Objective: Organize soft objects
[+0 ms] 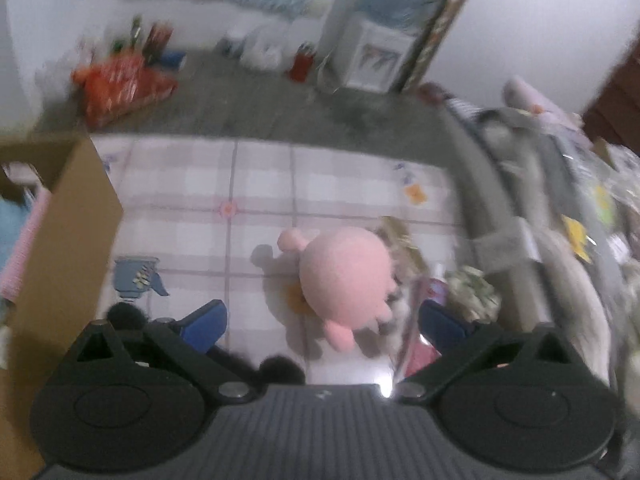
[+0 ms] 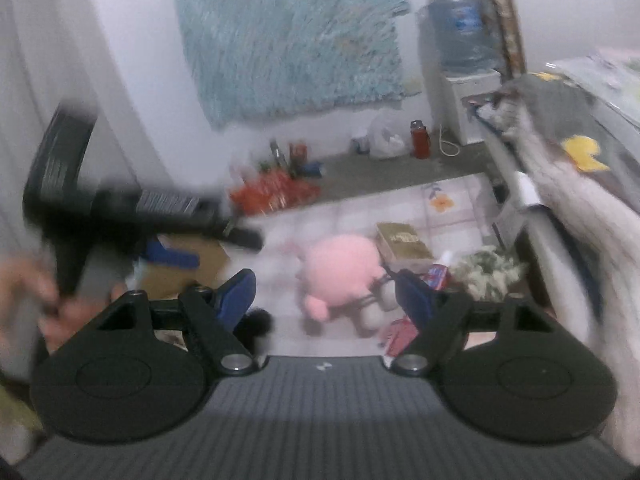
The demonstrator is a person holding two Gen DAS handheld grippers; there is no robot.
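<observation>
Down on the checked floor mat (image 1: 256,184) lies the pink plush toy (image 1: 344,276), cardboard box (image 1: 68,216) to its left; left claw (image 1: 320,322) gapes wide above it, right claw (image 2: 325,292) spread too, both empty.

Red bottle (image 2: 420,139) and water dispenser (image 2: 460,80) by the far wall — cardboard box (image 1: 60,240) at left

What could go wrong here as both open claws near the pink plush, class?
1. The pink plush lies against a small pile: a gold box, a red packet and a shaggy wad. A wide claw could snag those instead.
2. Both the left claw and right claw point at the plush and might collide.
3. Blurred frames suggest fast motion, so aim may suffer.
</observation>
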